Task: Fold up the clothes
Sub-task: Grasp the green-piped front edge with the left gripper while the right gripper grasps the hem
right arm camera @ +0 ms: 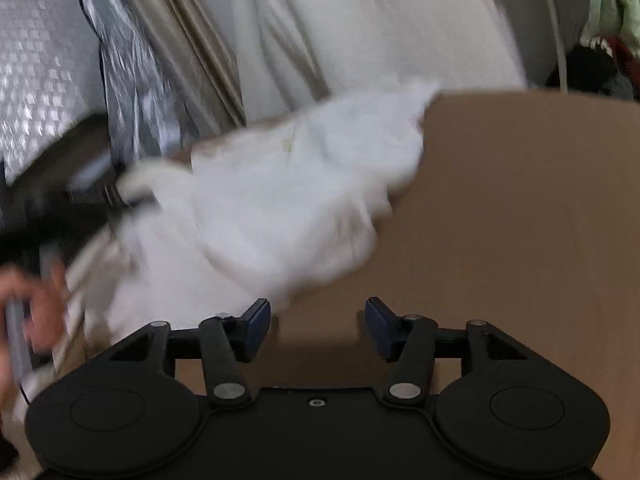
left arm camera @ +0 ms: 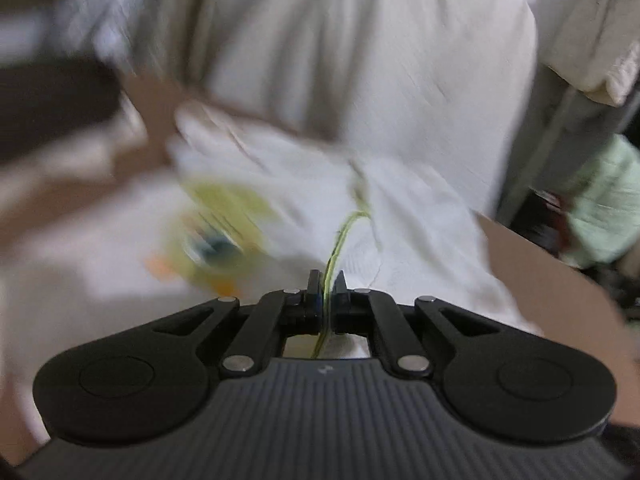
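White garment (left arm camera: pixel 400 216), thin and limp, lies bunched on the brown bench (right arm camera: pixel 520 220), and its yellow-green trimmed edge runs straight into the left gripper (left arm camera: pixel 327 280), whose fingers are pressed together on that edge. Just beyond the pinch the cloth spreads away in soft ridges, with a blurred yellow and orange print (left arm camera: pixel 216 220) off to the left of it. From the right wrist view, the right gripper (right arm camera: pixel 318 320) hangs over bare bench with its fingers spread and nothing between them; the garment's nearest loose fold lies just ahead and to its left. A hand (right arm camera: pixel 32 304) shows at the far left edge, blurred.

By its look the garment is light and floppy: it will sag, slide easily on the smooth board, and keep no crease unless pressed flat. A hem or seam, where the cloth is doubled, looks like the surest place to take hold, ideally at two well-separated corners so it hangs flat. How far the folding stands cannot be told through the blur.

Behind the bench hang pale curtains (right arm camera: pixel 360 20), with a silvery sheet (right arm camera: pixel 132 80) to their left.
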